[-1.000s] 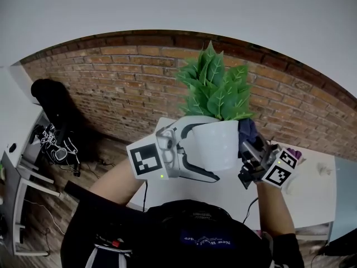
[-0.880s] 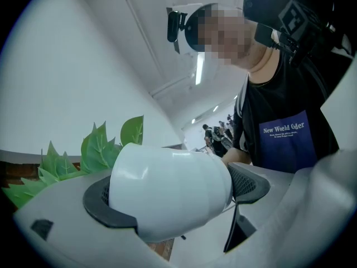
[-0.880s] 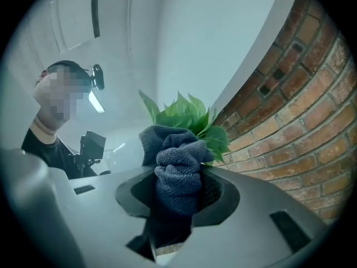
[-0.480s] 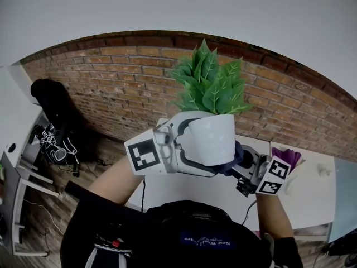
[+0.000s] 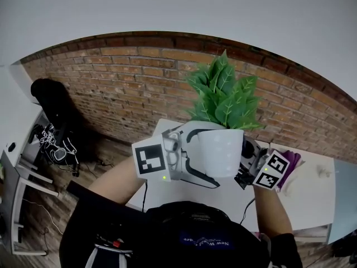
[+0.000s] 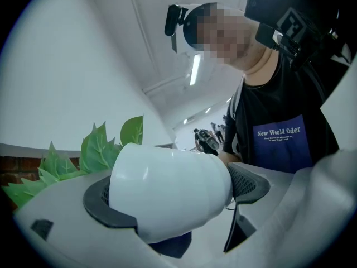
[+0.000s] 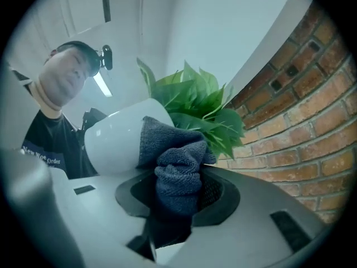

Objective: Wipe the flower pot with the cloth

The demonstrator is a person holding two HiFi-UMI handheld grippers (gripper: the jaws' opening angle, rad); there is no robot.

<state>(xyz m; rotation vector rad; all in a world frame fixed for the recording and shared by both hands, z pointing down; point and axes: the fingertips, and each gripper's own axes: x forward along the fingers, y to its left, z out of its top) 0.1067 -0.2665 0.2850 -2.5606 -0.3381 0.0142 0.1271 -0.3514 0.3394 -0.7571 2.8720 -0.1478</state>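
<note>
A white flower pot (image 5: 220,152) with green leaves (image 5: 223,96) is held up in the air above the table. My left gripper (image 5: 192,158) is shut on the pot, one pad on each side of its wall (image 6: 167,188). My right gripper (image 5: 250,163) sits against the pot's right side. It is shut on a dark blue cloth (image 7: 175,172), which is bunched between the jaws and pressed against the pot (image 7: 117,141). A corner of the cloth (image 6: 173,244) shows beneath the pot in the left gripper view.
A white table (image 5: 301,200) lies below, with a purple object (image 5: 291,158) at its back right. A brick wall (image 5: 111,77) runs behind. A black bag (image 5: 53,102) and a desk with gear (image 5: 17,166) stand at the left.
The pot and left gripper have shifted right and slightly down. The right gripper with the cloth dropped under the pot, then rose back along its right side.
</note>
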